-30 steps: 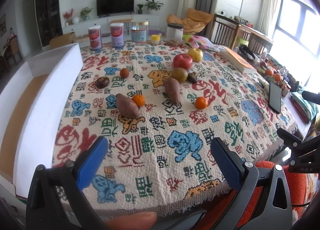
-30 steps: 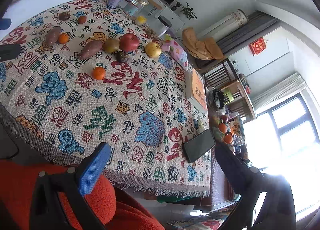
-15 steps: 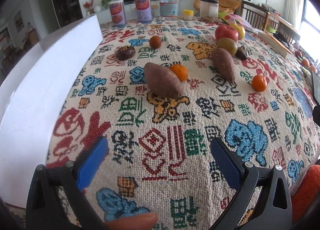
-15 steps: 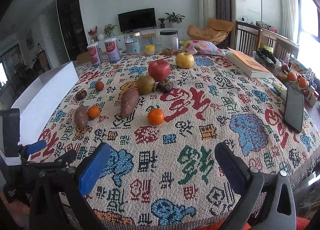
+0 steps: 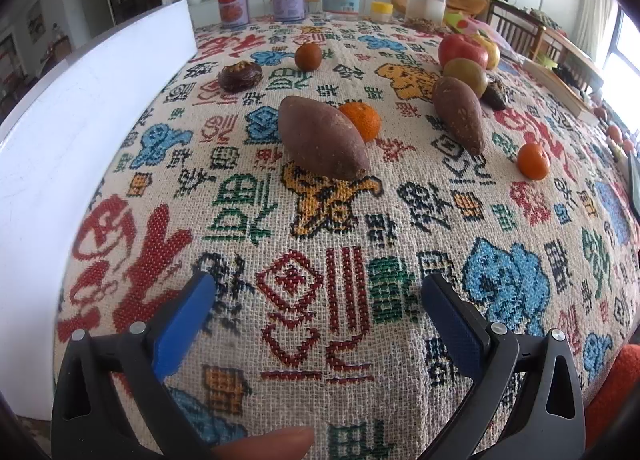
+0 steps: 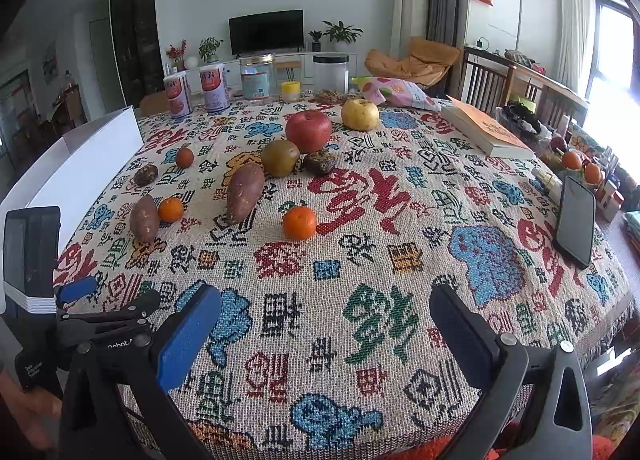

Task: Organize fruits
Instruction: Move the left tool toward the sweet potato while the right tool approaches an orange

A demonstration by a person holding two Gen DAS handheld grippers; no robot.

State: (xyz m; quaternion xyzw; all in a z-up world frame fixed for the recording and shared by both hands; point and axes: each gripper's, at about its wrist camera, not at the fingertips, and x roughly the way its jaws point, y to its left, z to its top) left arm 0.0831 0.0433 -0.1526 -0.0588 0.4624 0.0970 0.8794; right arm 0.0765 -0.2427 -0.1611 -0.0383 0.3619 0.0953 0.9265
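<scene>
Closer now than before, the left gripper (image 5: 316, 300) hangs spread wide and empty over the tablecloth (image 5: 320, 340); ahead lies a sweet potato (image 5: 322, 138), half hiding an orange (image 5: 362, 120). The right gripper (image 6: 326, 314) is also spread, empty. A white box (image 5: 80, 132) is cut off at left.

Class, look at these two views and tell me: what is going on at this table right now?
A person holds a two-finger gripper in each hand over a patterned tablecloth. Both the left gripper and the right gripper are open and empty. Nothing is picked up yet. Sweet potatoes, oranges, a red apple and a yellow apple lie scattered on the cloth. The left gripper points toward the nearest sweet potato, beside a white box.
</scene>
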